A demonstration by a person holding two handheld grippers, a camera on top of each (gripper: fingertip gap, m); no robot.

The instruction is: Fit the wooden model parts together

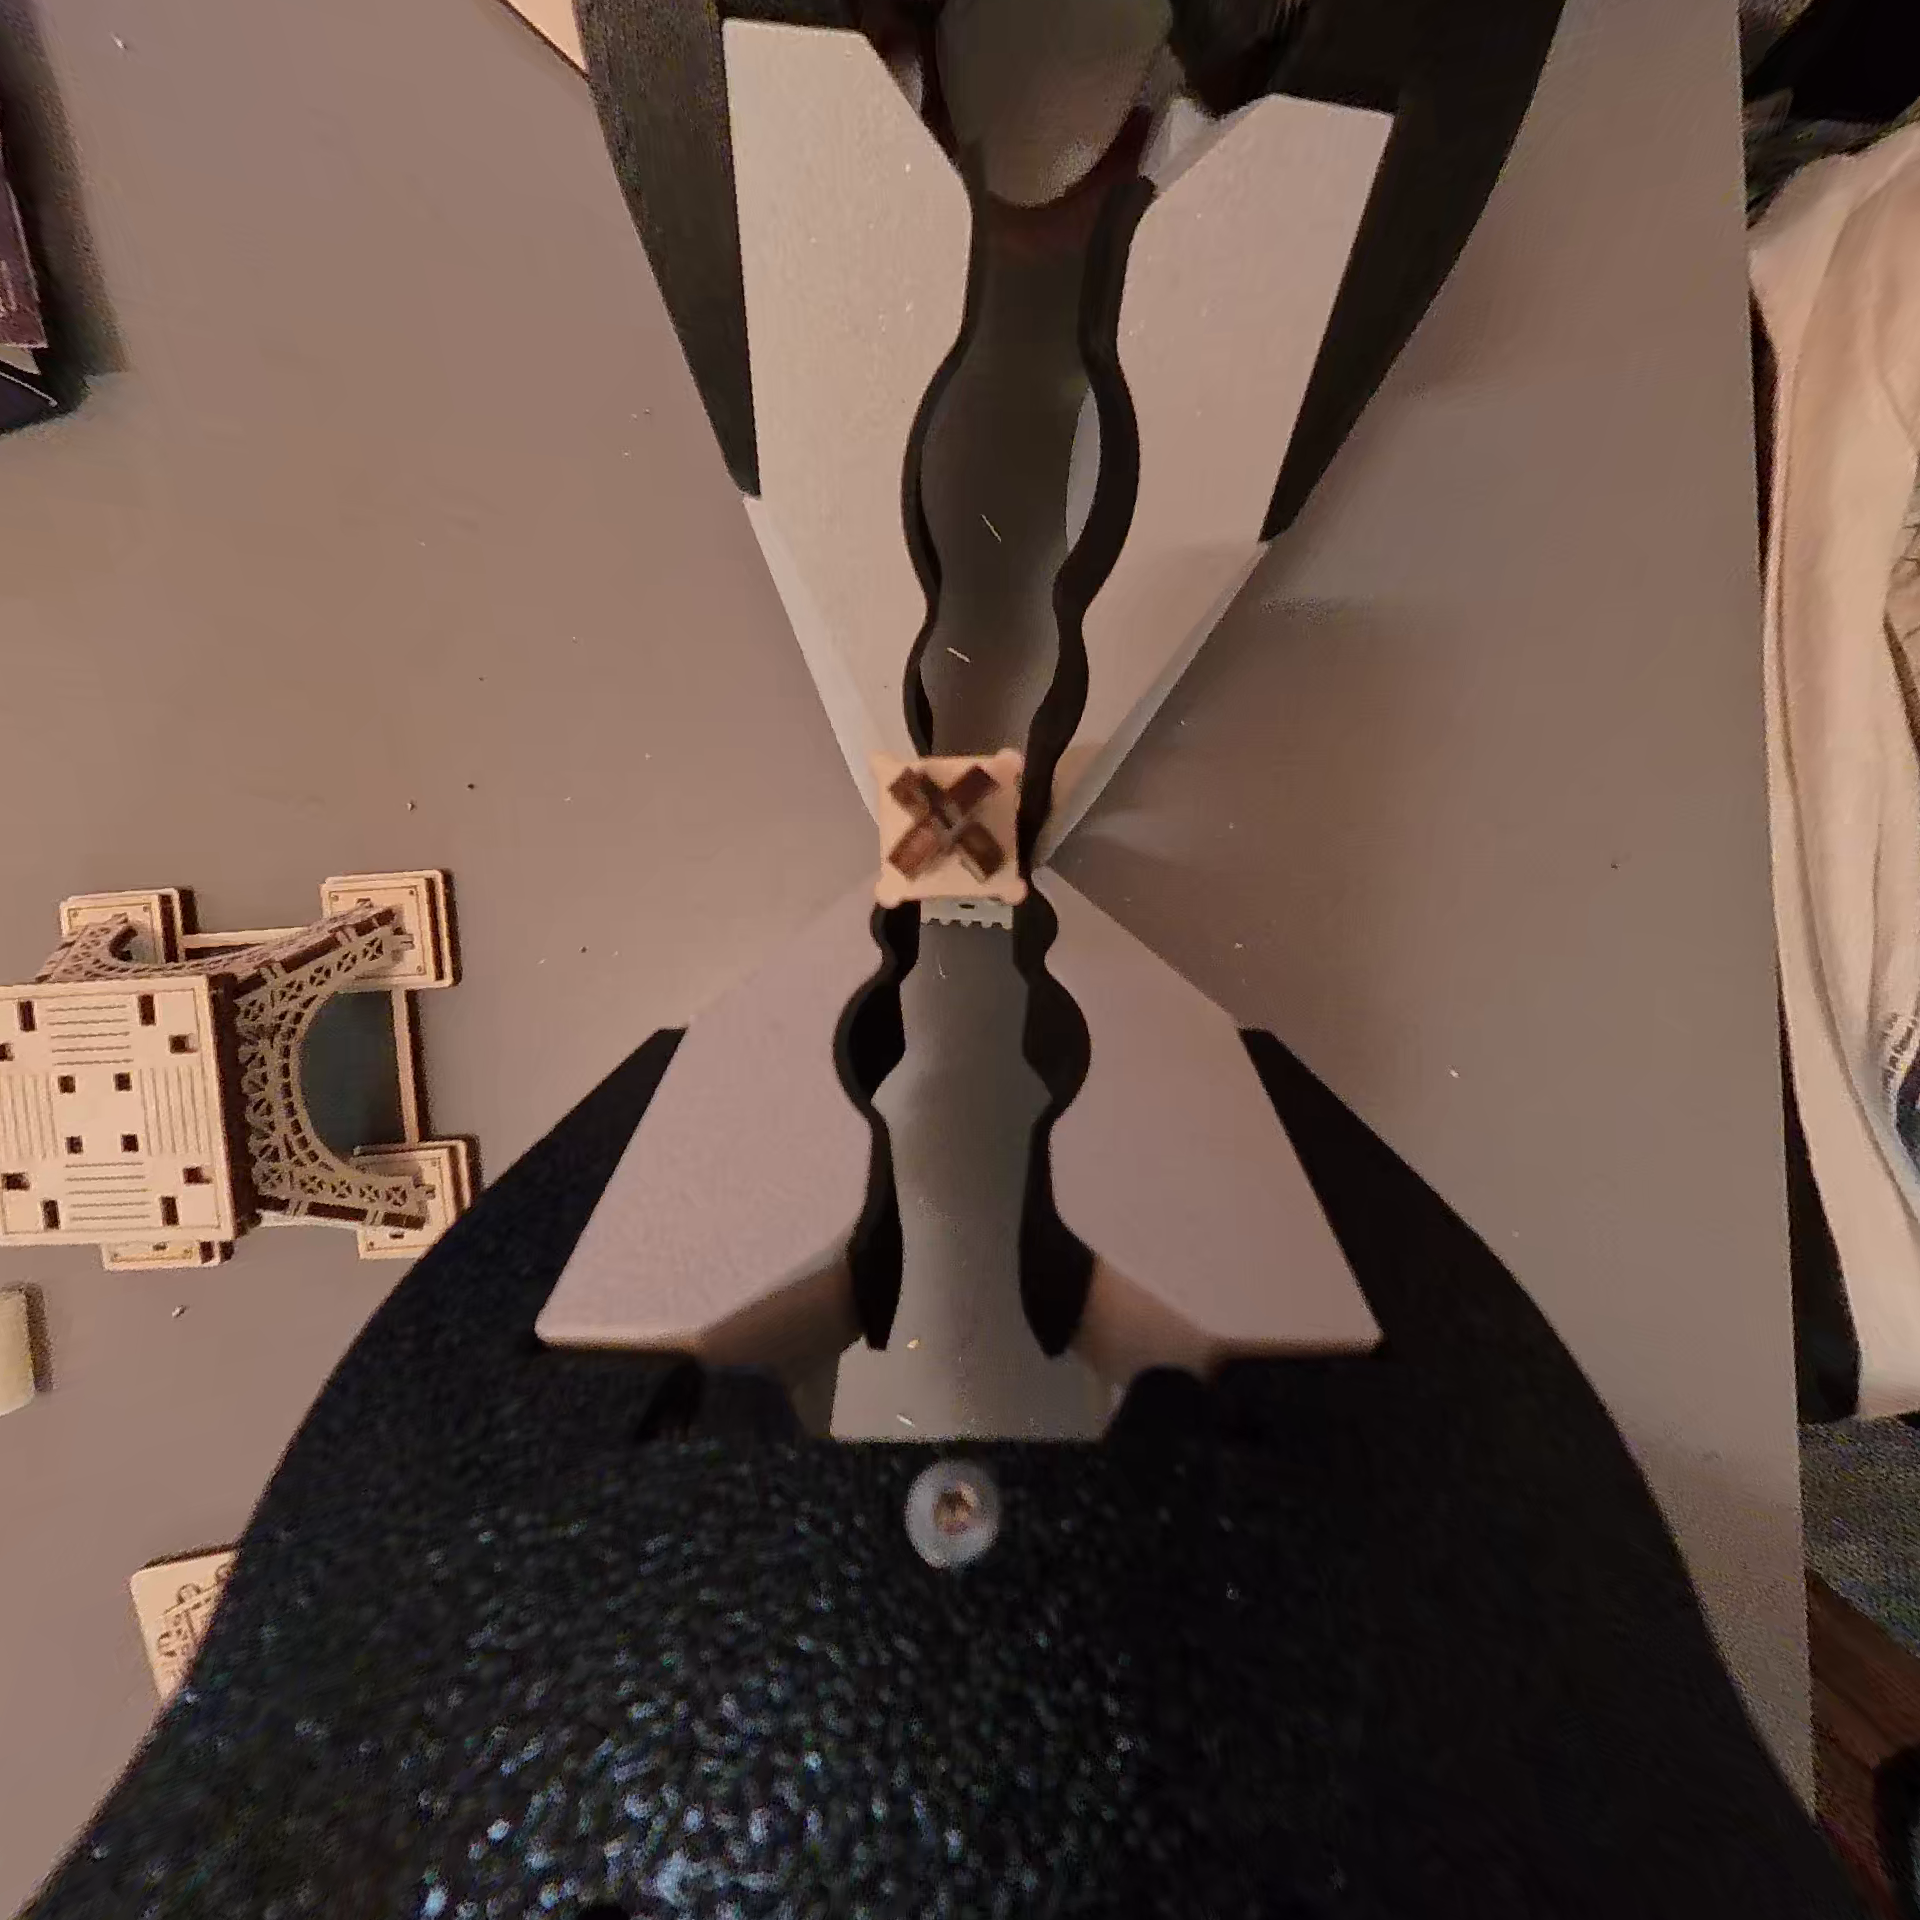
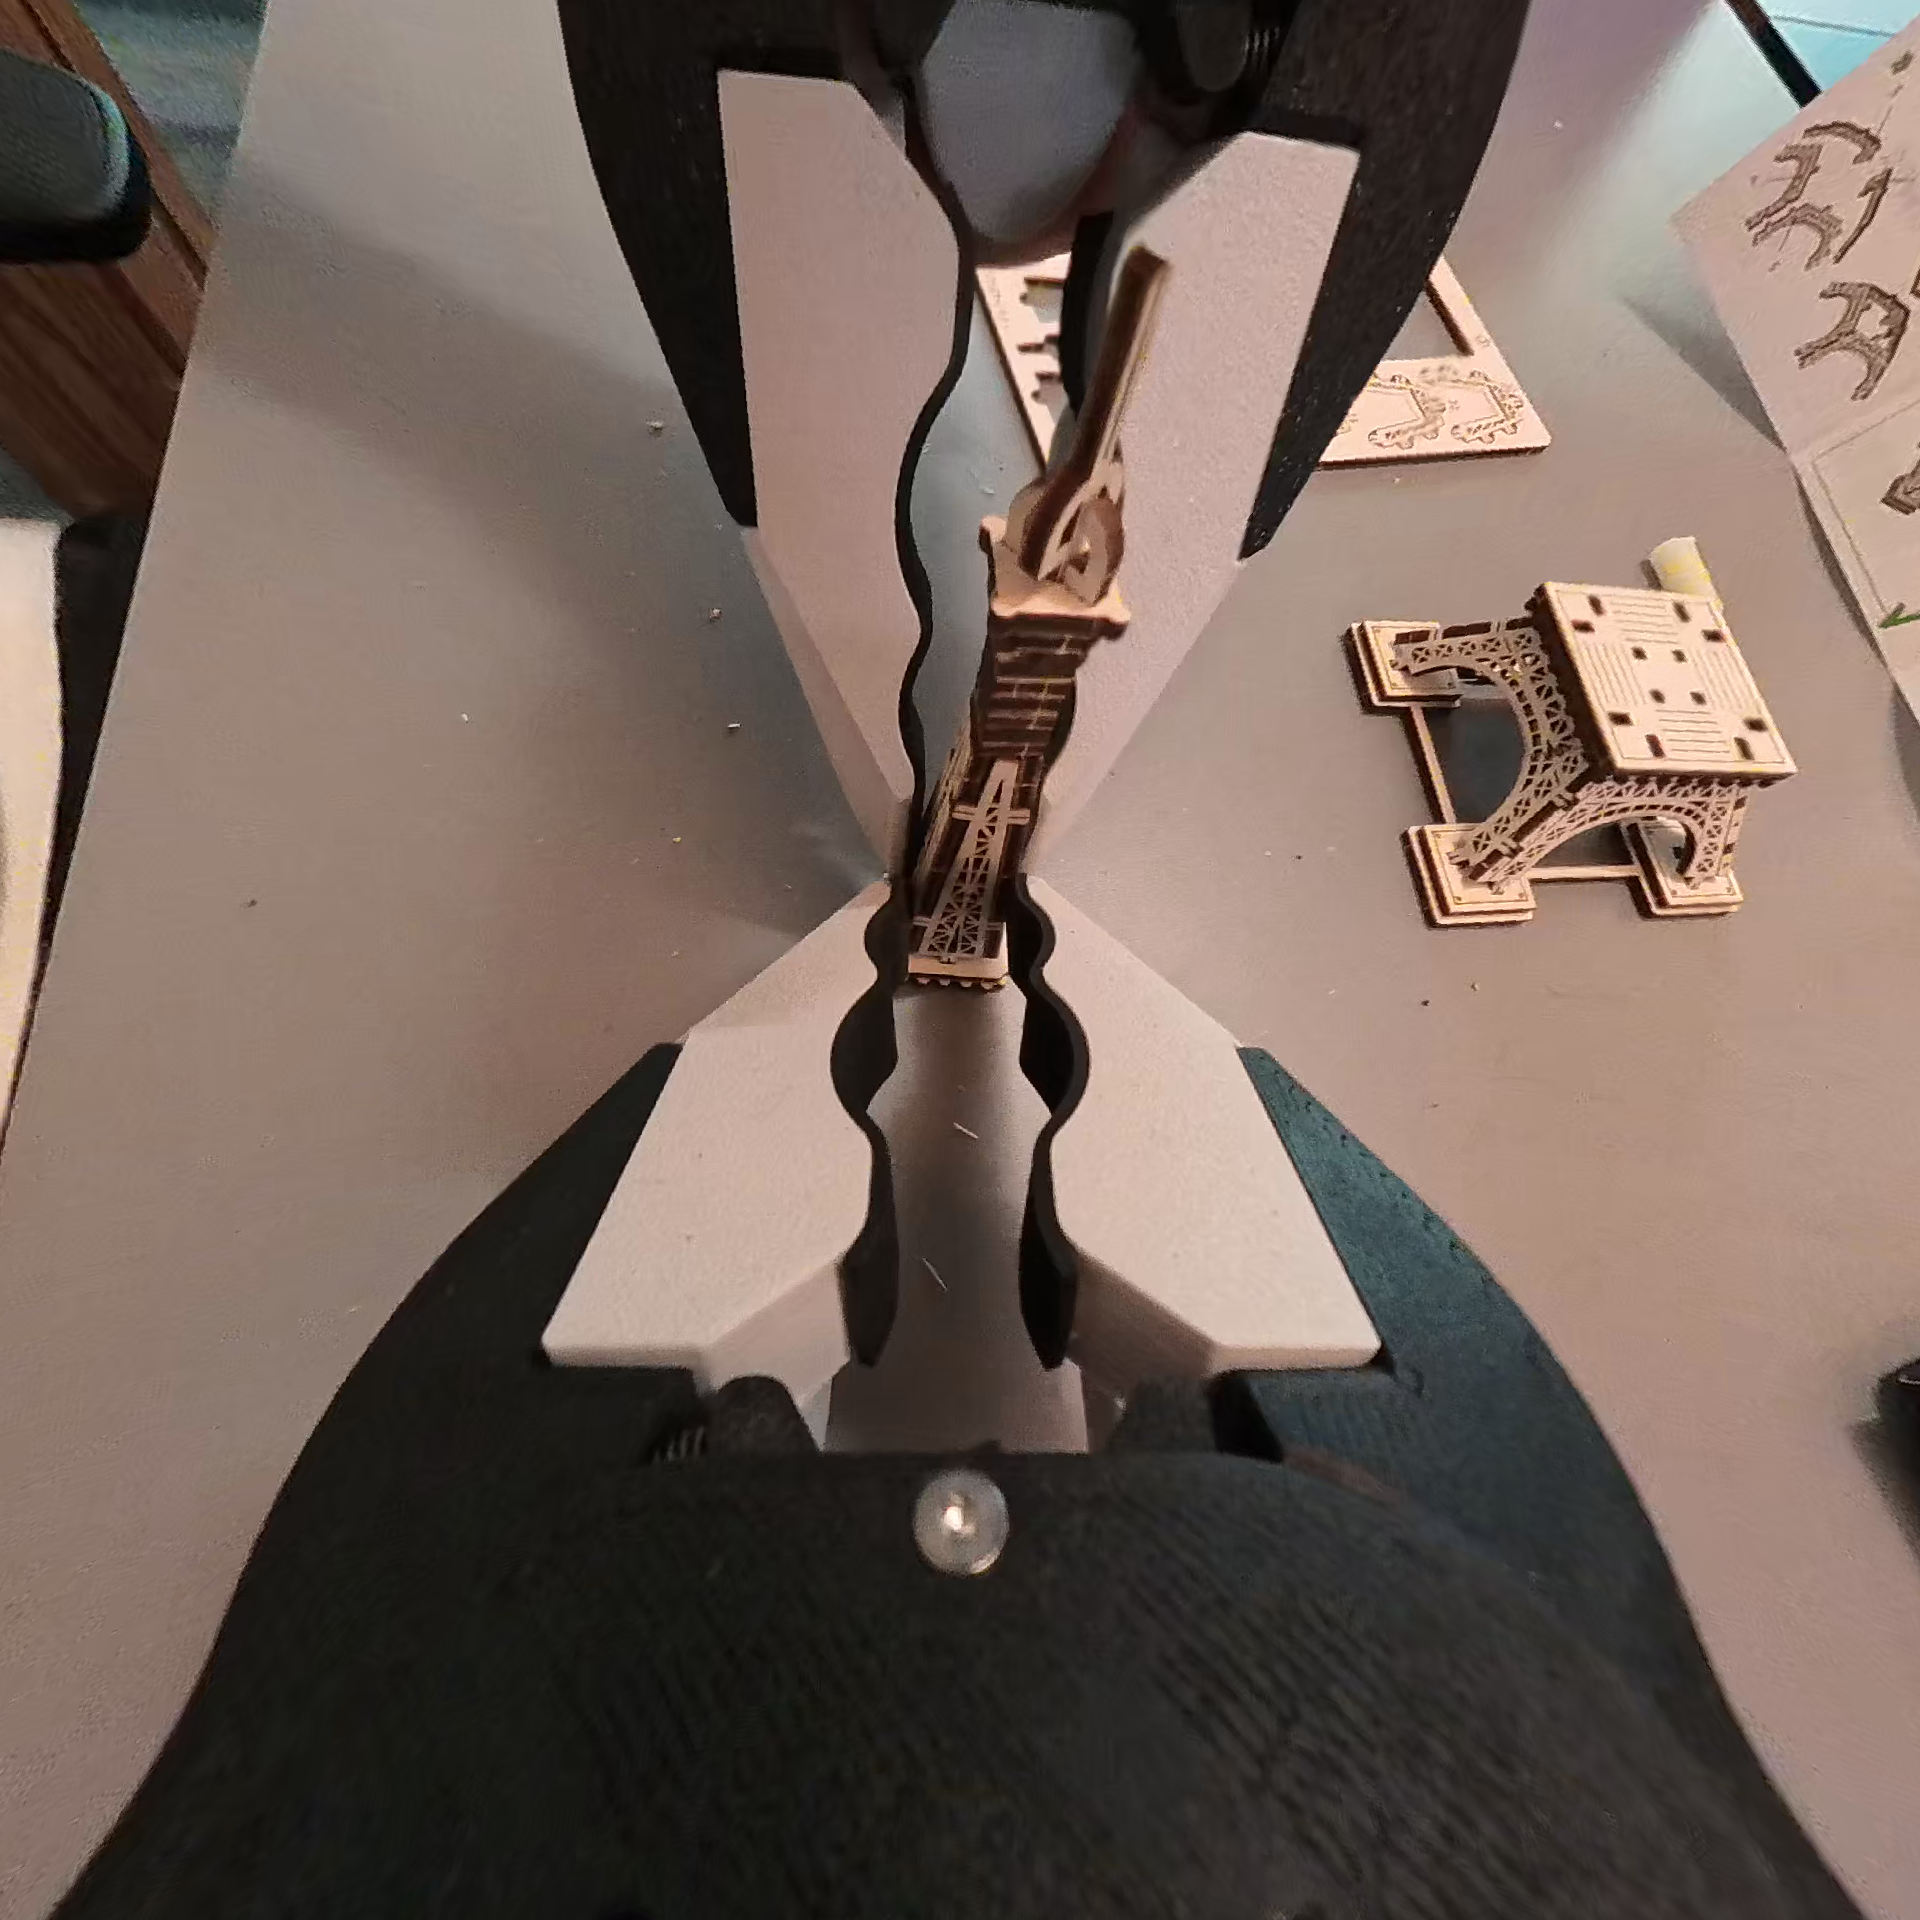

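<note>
The slim upper section of the wooden tower [image 2: 1023,686] is pinched at its wide toothed end between my right gripper's [image 2: 956,925] fingertips, and its spire slants away between the left gripper's fingers. In the left wrist view I see it end-on as a small square platform with a dark cross [image 1: 951,840]. My left gripper [image 1: 961,904] is closed around it, tip to tip with the right gripper. The arched tower base [image 2: 1579,748] stands on the grey table to the right of the grippers. It also shows in the left wrist view [image 1: 208,1070], at the left.
A punched-out wooden sheet [image 2: 1434,416] lies beyond the grippers and a printed paper sheet [image 2: 1849,260] lies at the far right. Another flat wooden piece [image 1: 177,1621] sits at the lower left. The table edge [image 1: 1766,935] runs close on the right, with pale cloth [image 1: 1849,727] beyond. Left and right tips are no more than a few centimetres apart. The flat wooden piece [image 1: 177,1621] is about 25 cm from both grippers' fingertips. The right camera catches it too, in the right wrist view [image 2: 1513,412].
</note>
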